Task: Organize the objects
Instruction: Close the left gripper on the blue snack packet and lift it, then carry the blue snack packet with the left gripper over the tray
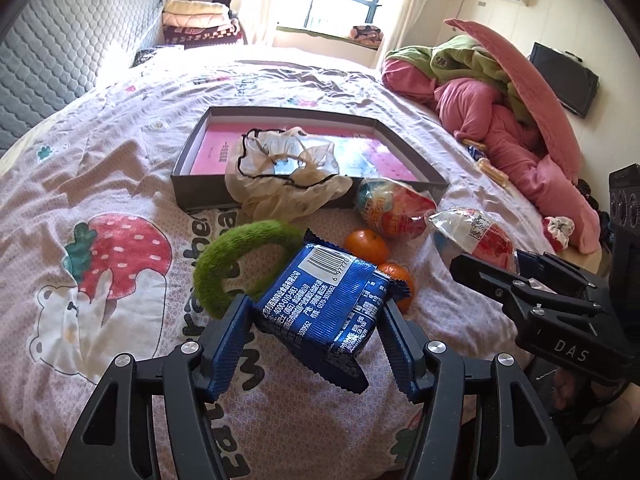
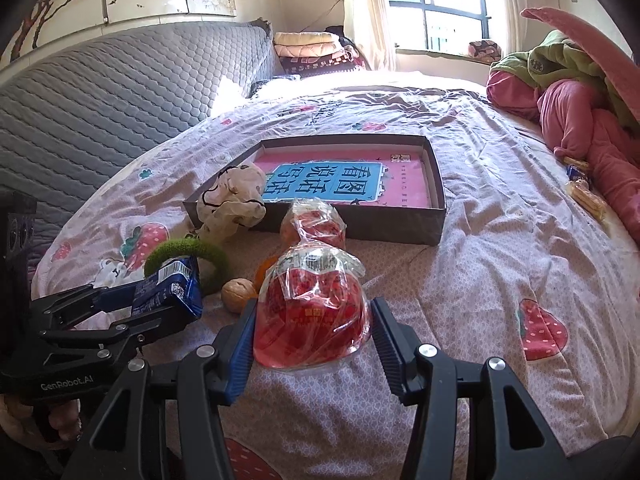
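Left claw (image 1: 316,344) grips a blue snack pack (image 1: 320,304) lifted off the bed (image 1: 120,160); right claw (image 2: 312,344) is clamped on a clear-wrapped red snack bag (image 2: 316,312) that rests on the bedsheet. Just beyond: green fuzzy ring (image 1: 236,260), two tangerines (image 1: 366,246), a walnut (image 2: 239,294), second wrapped snack (image 1: 394,208). Farther back, a shallow gray box (image 2: 400,232) w/ pink-and-blue book (image 2: 340,184) inside; crumpled beige bag (image 1: 276,176) drapes over box's near edge. Pink bedding (image 1: 520,140) piled at bed's right side.

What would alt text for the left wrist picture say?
A hand-held gripper grips a blue snack packet above a strawberry-print bedsheet. Beyond lie a green ring, two oranges and an open grey box.
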